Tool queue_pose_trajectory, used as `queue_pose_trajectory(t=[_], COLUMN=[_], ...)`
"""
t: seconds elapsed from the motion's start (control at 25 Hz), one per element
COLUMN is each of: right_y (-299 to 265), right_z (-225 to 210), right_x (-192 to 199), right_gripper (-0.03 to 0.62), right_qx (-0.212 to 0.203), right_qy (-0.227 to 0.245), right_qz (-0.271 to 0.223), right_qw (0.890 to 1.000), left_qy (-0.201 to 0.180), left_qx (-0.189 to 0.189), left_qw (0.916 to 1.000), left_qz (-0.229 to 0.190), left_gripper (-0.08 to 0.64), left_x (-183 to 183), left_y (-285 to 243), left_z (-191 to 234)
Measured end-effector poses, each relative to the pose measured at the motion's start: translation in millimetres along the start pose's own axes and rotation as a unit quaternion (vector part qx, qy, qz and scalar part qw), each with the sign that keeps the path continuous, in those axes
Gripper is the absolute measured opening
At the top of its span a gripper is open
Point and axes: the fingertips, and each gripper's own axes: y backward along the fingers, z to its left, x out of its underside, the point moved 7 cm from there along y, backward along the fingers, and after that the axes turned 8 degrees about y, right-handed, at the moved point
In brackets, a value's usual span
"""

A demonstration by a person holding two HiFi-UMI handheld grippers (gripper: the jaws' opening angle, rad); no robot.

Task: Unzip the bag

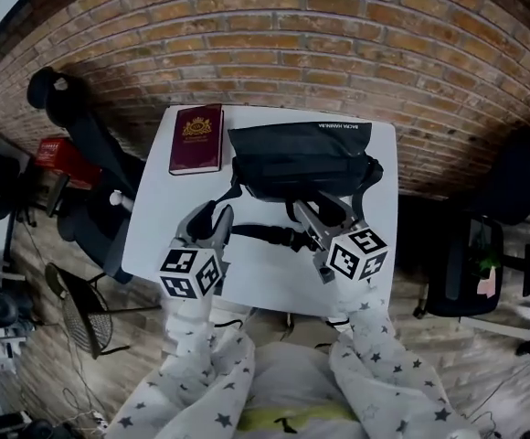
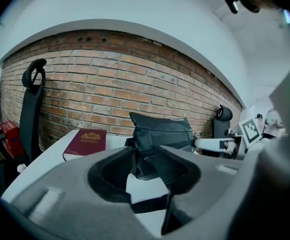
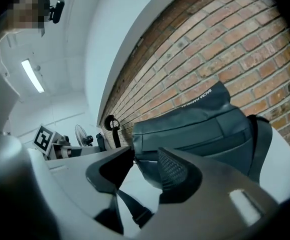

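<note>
A black bag (image 1: pixel 297 158) stands at the back middle of the white table (image 1: pixel 265 282), its zipped front facing me. Its black strap (image 1: pixel 265 236) trails forward across the table. My left gripper (image 1: pixel 212 216) hovers just off the bag's front left corner, open, with nothing between its pads. In the left gripper view the bag (image 2: pixel 160 129) sits right beyond the left gripper (image 2: pixel 145 156). My right gripper (image 1: pixel 320 210) is at the bag's front right, open wide. In the right gripper view the right gripper (image 3: pixel 146 156) frames the bag's (image 3: pixel 200 129) lower corner without touching it.
A maroon book (image 1: pixel 196 138) lies at the table's back left. A brick wall (image 1: pixel 274 44) runs close behind the table. A dark office chair (image 1: pixel 82 144) and red box (image 1: pixel 59 154) stand to the left, another chair (image 1: pixel 466 282) to the right.
</note>
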Motion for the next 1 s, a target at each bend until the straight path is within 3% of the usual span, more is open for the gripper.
queue_pose_trajectory(t=[0.52,0.84,1.0], right_y=[-73.2,-95.6,-100.2], right_z=[11.9,14.8,17.7], right_x=[59.9,68.8,69.6], right_gripper=[0.153,0.141,0.112], right_qx=[-0.039,-0.05,-0.052], right_qy=[-0.031,-0.034,-0.032], right_qz=[0.089,0.103,0.104], right_qw=[0.995,0.993,0.993], left_qy=[-0.032,-0.045,-0.049], left_qx=[0.097,0.188,0.214], left_qw=[0.9941,0.9804,0.9746], left_qz=[0.037,0.038,0.044], left_gripper=[0.237,0.3,0.304], left_x=[-22.0,-40.0,-40.5], left_y=[-84.8,-117.6,-126.2], left_z=[36.2,32.4,30.2])
